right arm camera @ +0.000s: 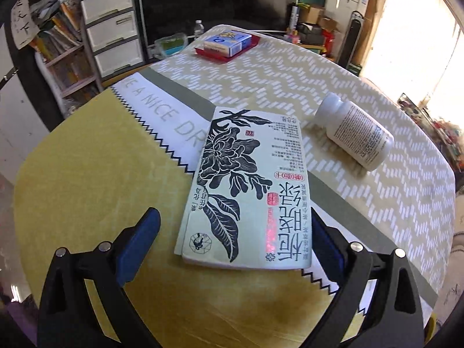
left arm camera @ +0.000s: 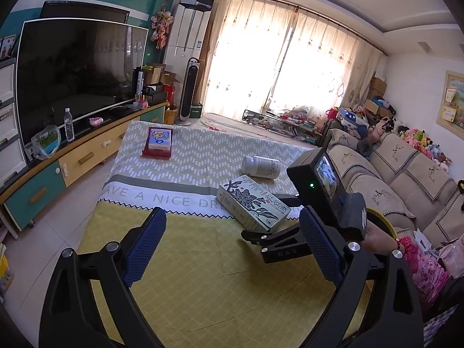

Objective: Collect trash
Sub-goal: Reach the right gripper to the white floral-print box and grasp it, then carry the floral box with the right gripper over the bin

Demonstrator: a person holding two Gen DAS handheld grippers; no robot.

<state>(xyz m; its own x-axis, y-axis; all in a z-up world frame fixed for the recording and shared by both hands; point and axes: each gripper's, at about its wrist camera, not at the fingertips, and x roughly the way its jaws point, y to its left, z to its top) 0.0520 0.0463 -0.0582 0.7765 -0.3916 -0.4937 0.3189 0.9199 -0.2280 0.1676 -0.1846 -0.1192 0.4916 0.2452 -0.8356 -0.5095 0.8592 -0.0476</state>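
Three loose items are noted on the cloth-covered table [left arm camera: 179, 261]: a pale green tea carton [right arm camera: 249, 191] printed with a black flower, lying flat across the zigzag border of the cloth; a white bottle [right arm camera: 355, 132] lying on its side just beyond it; and a small blue box [right arm camera: 227, 42] resting in a red tray [right arm camera: 249, 47] at the far end. No bin or bag for the trash can be made out in either view.

The right gripper [right arm camera: 232, 246] is held low at the near end of the carton, jaws spread wide. The carton's near end lies between the blue pads [right arm camera: 136, 243]; the right pad appears to be close against the carton's edge, the left pad well apart from it. Nothing is gripped.

The left gripper [left arm camera: 232, 246] is held above the yellow part of the cloth, jaws likewise wide apart and empty, with the right tool seen just beyond its right finger.

The step in hand is judged to be the approach to the carton, not yet grasped. The next move would call for the jaws to be centred about the carton's width, lowered to the cloth and closed on its long sides; the carton looks light and may slide or crush if squeezed unevenly
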